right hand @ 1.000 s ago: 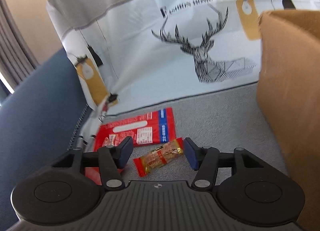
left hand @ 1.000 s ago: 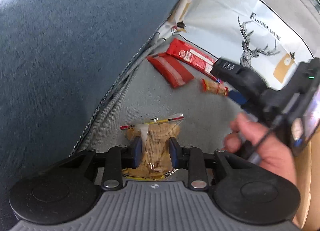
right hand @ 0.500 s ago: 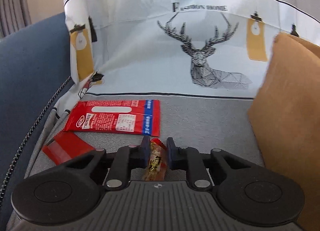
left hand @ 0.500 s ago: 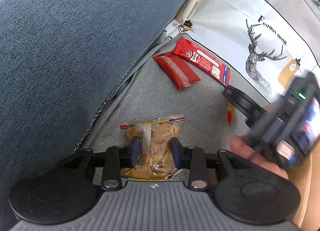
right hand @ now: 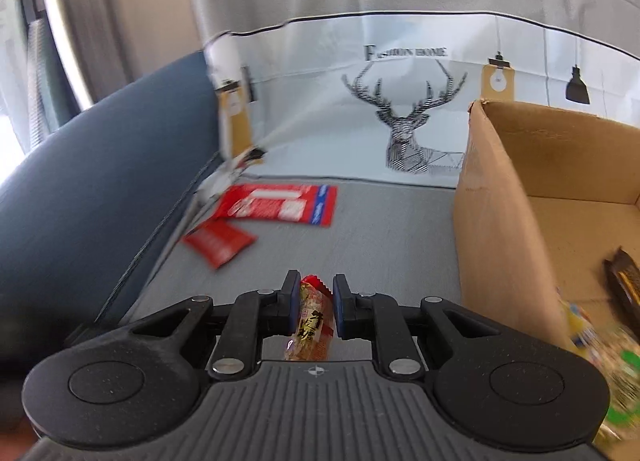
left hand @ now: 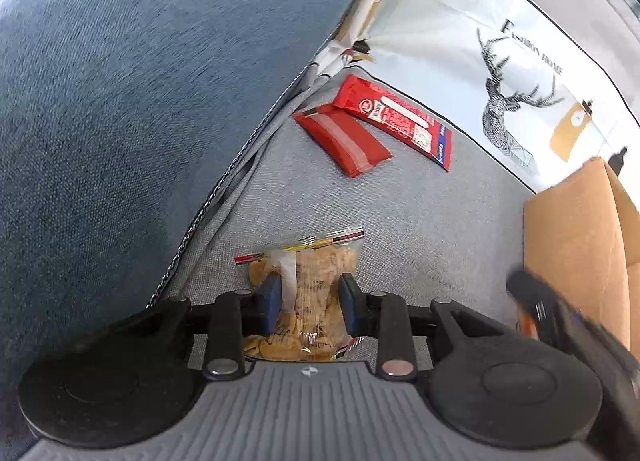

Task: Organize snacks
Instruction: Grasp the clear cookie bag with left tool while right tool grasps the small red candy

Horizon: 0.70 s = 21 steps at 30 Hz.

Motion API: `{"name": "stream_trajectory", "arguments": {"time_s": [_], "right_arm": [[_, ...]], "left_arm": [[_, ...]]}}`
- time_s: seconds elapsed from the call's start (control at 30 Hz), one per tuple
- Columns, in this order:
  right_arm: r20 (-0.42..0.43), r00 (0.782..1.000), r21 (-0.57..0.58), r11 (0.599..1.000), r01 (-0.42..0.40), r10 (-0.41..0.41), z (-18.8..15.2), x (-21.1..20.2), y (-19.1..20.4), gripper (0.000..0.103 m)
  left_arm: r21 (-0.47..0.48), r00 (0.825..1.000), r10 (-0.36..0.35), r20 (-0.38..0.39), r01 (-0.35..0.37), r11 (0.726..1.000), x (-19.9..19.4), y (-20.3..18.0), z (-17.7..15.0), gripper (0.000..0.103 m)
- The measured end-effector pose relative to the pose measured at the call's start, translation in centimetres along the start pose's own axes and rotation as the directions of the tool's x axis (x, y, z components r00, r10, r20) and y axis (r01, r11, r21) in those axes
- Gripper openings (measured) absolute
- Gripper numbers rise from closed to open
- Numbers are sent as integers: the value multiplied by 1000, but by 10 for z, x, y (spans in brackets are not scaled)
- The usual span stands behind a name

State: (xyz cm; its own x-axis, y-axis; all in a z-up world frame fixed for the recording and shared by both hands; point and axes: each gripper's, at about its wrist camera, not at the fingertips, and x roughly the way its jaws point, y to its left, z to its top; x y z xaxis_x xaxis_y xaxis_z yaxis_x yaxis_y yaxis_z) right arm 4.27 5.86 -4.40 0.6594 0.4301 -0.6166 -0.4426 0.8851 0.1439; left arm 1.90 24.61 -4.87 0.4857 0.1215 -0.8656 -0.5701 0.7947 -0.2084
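Note:
My left gripper (left hand: pixel 307 301) is shut on a clear bag of tan crackers (left hand: pixel 310 293) that rests on the grey seat cloth (left hand: pixel 420 221). My right gripper (right hand: pixel 313 301) is shut on a small red-and-gold candy bar (right hand: pixel 312 321) and holds it above the cloth, just left of an open cardboard box (right hand: pixel 500 221). The box also shows at the right of the left wrist view (left hand: pixel 576 237). Two red snack packets lie farther back: a plain one (left hand: pixel 344 139) (right hand: pixel 218 241) and a printed one (left hand: pixel 396 121) (right hand: pixel 276 207).
A blue sofa armrest (left hand: pixel 120 101) rises on the left. A white deer-print cover (right hand: pixel 400 121) stands behind the seat. The box holds several snacks, among them a dark bar (right hand: pixel 624 281) and blurred green and yellow packs (right hand: pixel 600 361).
My right gripper closed on the small candy bar, lifted it and moved right to beside the box. My left gripper stayed shut on the cracker bag.

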Motion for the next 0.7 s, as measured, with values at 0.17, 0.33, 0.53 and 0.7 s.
{"name": "stream_trajectory", "arguments": {"time_s": [0.17,0.33,0.53,0.7], "right_arm": [[-52,995,-75,993,-91,87,-26,-51,5,18],[-106,983,-135,978,-162,148,-56,-87,13,18],[-169,975,-152,974,-169,143,-86,-75,10,18],[-204,963,-116,972,-205,179,-100,-59,2,20]], "left_arm": [[8,994,-106,-5,106,994,-12,3,-6,31],[65,981,-192,-27,194,979,-32,0,-28,32],[72,984,-160,-83,166,984,-30,1,-43,32],[121,988,-120,-92,131,984,-24,-6,-47,33]]}}
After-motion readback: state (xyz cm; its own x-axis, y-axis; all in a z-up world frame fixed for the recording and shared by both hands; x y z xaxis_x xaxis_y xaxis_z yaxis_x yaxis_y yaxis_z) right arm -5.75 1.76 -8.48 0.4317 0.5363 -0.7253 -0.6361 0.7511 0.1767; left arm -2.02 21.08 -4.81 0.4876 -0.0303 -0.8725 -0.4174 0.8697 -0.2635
